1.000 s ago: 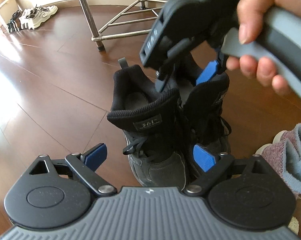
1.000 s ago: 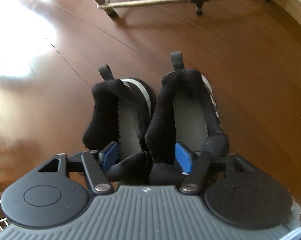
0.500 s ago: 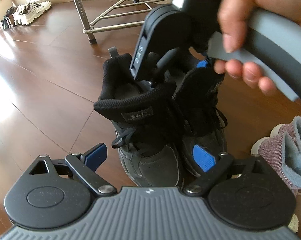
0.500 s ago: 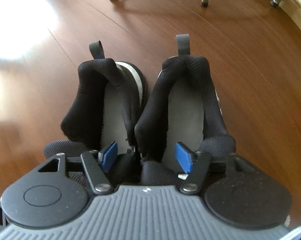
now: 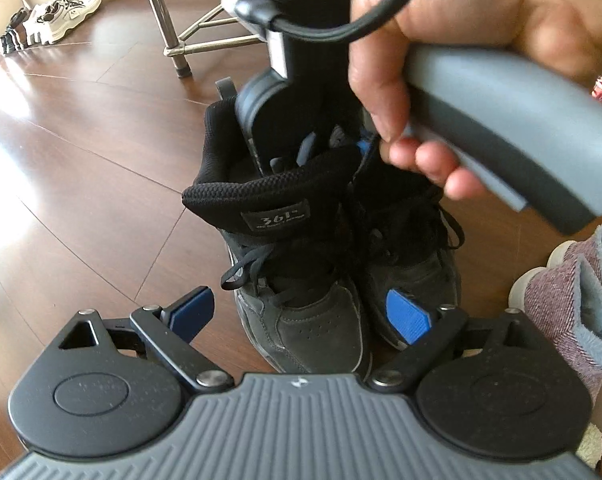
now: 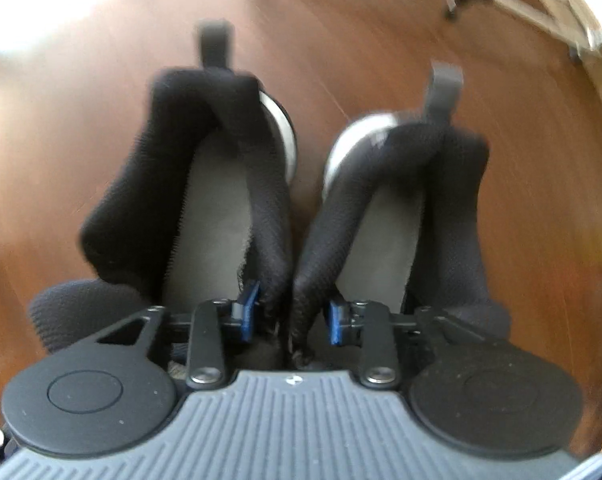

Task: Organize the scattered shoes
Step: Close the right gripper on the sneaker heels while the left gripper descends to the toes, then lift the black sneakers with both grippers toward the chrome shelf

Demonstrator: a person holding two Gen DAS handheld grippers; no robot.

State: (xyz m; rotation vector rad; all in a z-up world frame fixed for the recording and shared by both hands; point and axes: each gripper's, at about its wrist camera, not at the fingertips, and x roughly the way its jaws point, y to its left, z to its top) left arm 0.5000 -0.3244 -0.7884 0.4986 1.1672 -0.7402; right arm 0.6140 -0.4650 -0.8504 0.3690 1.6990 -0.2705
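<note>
- Black mesh and grey suede: a pair of high-top shoes [image 5: 321,248] stood side by side on the brown wooden floor [image 5: 81,168], centre of the left wrist frame, toes toward the lower edge.
- Right gripper [image 6: 291,316]: pointed down into the pair, one blue pad inside each shoe, with the two inner collar walls [image 6: 289,280] between them. Its jaws were closing on those walls; whether the pads already pressed the fabric could not be told, the frame being blurred.
- Right hand [image 5: 453,52]: upper right of the left wrist frame, wrapped round the grey handle above the shoes.
- Left gripper [image 5: 301,312]: lower centre of its own frame, jaws released and spread wide, hovering just before the toes with nothing between its pads.
- White sneakers [image 5: 61,16]: lined up by the wall, upper left, well apart from the pair.
- Pink and blue slippers [image 5: 573,300]: right edge, near the black pair.
- Metal frame leg [image 5: 165,16]: upper centre, behind the shoes.
- Step in hand, as judged: pinching both shoes together for a single lift.
- Next move, as judged: a firm clench on both collars, then a level lift, probably toward the row by the wall.
</note>
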